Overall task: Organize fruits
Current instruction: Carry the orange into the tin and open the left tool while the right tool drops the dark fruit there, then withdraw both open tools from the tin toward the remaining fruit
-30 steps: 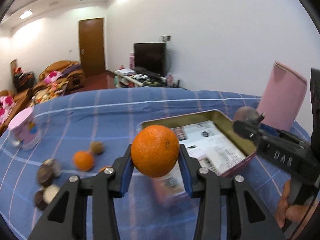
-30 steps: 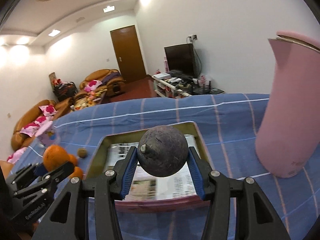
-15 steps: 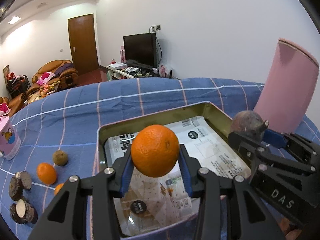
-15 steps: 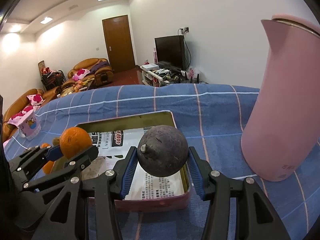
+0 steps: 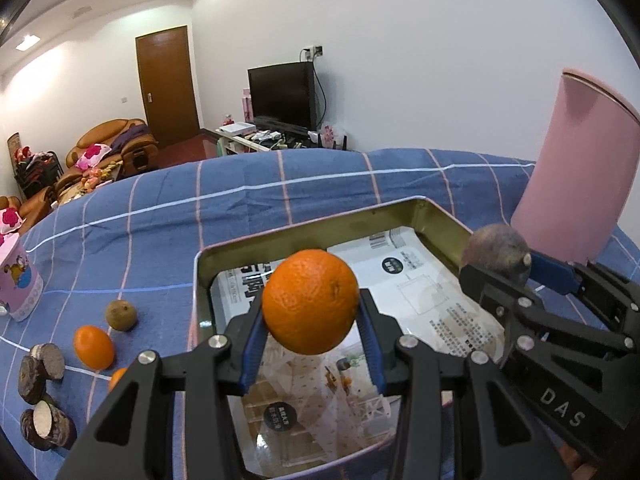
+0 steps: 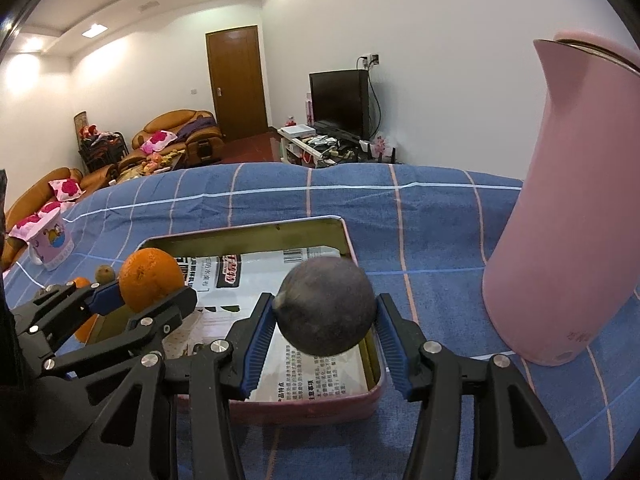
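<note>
Two grippers are loaded: the left gripper [image 5: 312,344] clenches an orange [image 5: 311,301], the right gripper [image 6: 325,336] a dark round fruit [image 6: 326,307]. Both fruits hang above the paper-lined tin [image 5: 304,228]; a pink jug [image 6: 576,216] stands at 3 o'clock.

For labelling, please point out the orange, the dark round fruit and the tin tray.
orange [image 5: 311,301], left wrist view, front skin.
dark round fruit [image 6: 326,307], right wrist view, front.
tin tray [image 6: 248,233], right wrist view, far wall.

— What carries it all?
— A blue checked cloth [image 5: 320,184] over the table.
— And on it?
— A tin [image 6: 360,394], a pink jug [image 6: 572,240] right of it, a pink cup [image 5: 16,284], two oranges [image 5: 94,346], a brown fruit [image 5: 121,315] and dark round pieces [image 5: 42,364] at left.
</note>
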### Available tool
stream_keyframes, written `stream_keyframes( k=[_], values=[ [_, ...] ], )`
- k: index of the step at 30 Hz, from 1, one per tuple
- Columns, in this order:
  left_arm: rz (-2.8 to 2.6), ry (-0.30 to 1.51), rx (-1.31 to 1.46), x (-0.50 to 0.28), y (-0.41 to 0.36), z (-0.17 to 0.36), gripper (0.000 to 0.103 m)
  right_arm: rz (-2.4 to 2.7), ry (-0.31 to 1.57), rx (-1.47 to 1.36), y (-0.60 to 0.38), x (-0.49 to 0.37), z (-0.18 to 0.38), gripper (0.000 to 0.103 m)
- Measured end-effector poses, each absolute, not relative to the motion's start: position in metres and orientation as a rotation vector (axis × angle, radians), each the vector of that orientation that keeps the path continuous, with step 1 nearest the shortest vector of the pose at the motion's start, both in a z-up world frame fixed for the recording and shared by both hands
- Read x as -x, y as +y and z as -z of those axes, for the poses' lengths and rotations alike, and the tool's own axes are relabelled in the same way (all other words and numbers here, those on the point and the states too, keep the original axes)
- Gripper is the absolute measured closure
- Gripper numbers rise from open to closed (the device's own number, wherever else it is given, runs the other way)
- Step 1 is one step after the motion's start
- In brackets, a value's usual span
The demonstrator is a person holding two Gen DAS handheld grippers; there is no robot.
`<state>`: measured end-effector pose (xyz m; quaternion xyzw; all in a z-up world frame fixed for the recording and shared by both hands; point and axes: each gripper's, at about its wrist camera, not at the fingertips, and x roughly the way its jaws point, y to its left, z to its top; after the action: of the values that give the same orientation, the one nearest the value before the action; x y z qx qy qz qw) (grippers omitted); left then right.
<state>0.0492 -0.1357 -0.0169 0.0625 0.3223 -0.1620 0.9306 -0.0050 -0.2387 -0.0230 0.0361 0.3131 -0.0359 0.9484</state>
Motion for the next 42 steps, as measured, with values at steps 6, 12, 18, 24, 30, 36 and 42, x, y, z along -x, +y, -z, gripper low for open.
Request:
stream_keyframes(
  k=[6,12,18,24,30,36,42],
  values=[
    [0.286,0.587,-0.15,-0.04,-0.133,0.01,0.037,0.027,0.596,-0.136,-0.246,0.011,0.016,0.047],
    [0.25,0.512,-0.144,-0.03,-0.128,0.003,0.002,0.087,0.43,-0.179,-0.256,0.034,-0.005,0.034],
    [0.19,0.451,-0.162,-0.022,-0.12,-0.002,0.0,0.111,0.433,-0.17,-0.252,0.027,0.002,0.017],
    [0.165,0.458,-0.134,-0.022,-0.109,-0.002,0.0,0.152,0.388,-0.097,-0.241,0.033,0.003,0.017],
    [0.14,0.465,-0.108,-0.018,-0.093,0.0,0.0,0.166,0.401,-0.137,-0.244,0.035,0.007,0.017],
    [0.137,0.479,-0.089,-0.013,-0.076,0.002,0.0,0.175,0.402,-0.159,-0.238,0.04,0.008,0.017],
    [0.117,0.494,-0.065,-0.007,-0.051,0.004,0.0,0.13,0.417,-0.158,-0.219,0.042,0.009,0.017]
  ],
)
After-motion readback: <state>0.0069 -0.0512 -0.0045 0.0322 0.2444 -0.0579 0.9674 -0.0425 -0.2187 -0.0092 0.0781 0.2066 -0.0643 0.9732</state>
